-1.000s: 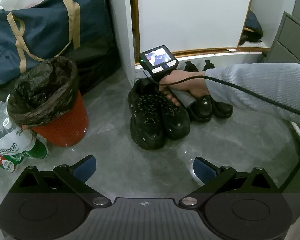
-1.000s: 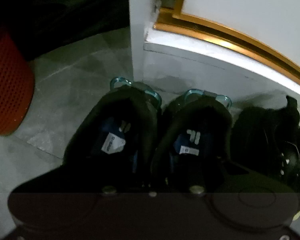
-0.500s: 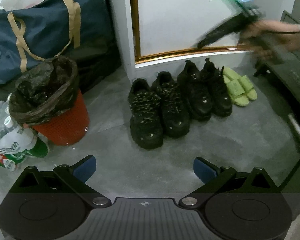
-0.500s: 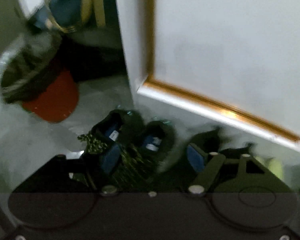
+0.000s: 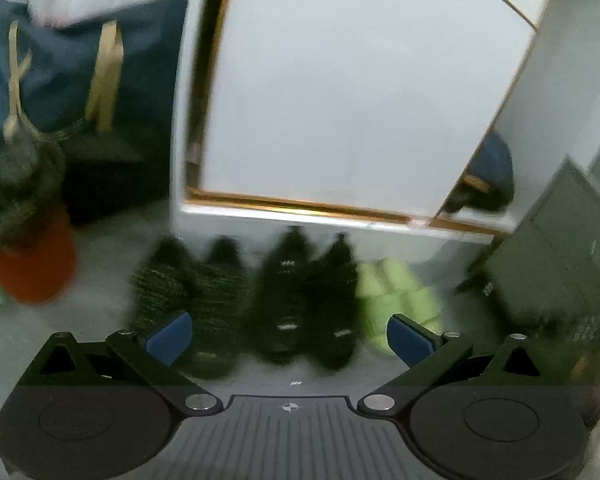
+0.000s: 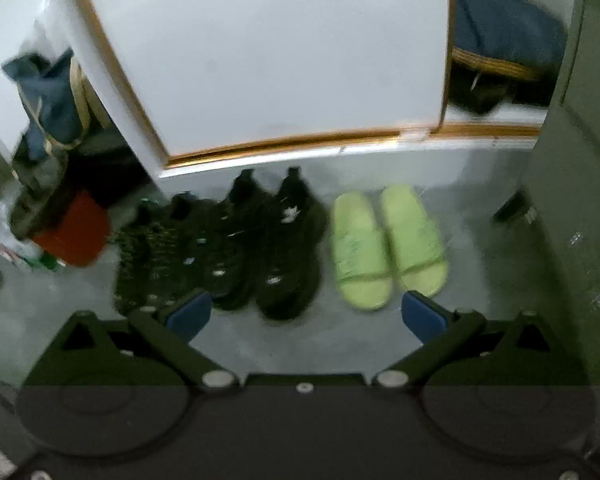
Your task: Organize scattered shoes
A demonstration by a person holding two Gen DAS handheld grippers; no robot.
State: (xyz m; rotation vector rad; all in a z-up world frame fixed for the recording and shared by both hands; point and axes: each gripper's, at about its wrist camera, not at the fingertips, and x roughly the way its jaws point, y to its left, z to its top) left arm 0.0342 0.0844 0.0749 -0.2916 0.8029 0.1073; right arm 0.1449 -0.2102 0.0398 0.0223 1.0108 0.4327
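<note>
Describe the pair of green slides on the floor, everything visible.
The green slides are a lime pair with broad one-piece straps and open toes; the material looks like soft moulded foam. They lie flat, side by side and parallel, toes toward the camera, heels near the white cabinet base. They end the row, to the right of the black sneakers, with a small gap. Nothing grips them.

We see three pairs in a row on the floor [image 6: 340, 340] before the cabinet door [image 6: 284, 60]: chunky shoes [image 6: 152, 252] left, sneakers [image 6: 268, 248] middle, slides [image 6: 388, 244] right. The bin [image 6: 76, 232] stands further left, with the bag [image 6: 52, 104] behind it.
</note>
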